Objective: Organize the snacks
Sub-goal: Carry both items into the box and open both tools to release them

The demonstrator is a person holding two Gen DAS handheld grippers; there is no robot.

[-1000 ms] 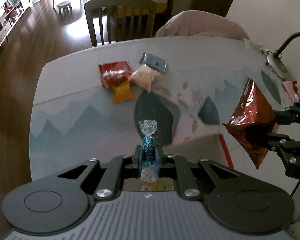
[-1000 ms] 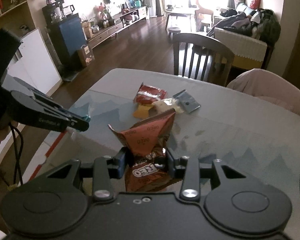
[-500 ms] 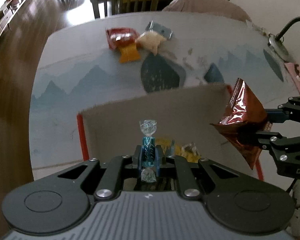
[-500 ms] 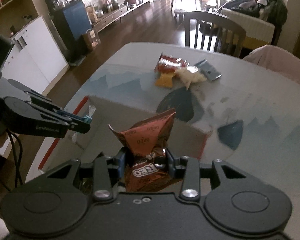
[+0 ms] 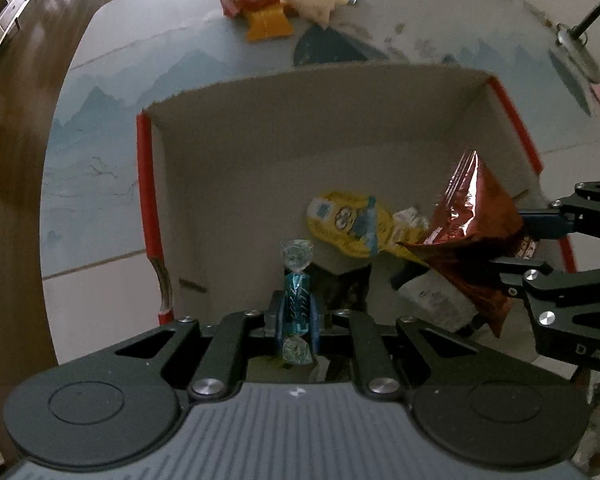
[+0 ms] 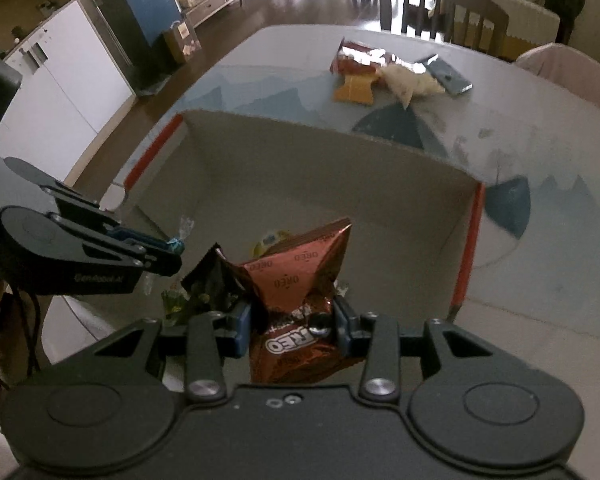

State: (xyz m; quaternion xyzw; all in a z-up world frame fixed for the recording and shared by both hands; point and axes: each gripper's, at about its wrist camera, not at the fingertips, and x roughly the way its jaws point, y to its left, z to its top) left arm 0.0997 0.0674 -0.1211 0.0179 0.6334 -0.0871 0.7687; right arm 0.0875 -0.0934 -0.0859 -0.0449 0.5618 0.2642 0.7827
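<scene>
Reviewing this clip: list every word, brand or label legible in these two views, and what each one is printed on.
"OREO", repeated small: Oreo packet in the right gripper.
"REO", large, first letter hidden: same packet, lower.
"Gendobot.AI", blurred, uncertain: left gripper side.
"DAS", cut off: right gripper body.
Yellow packet and white label: print unreadable.
</scene>
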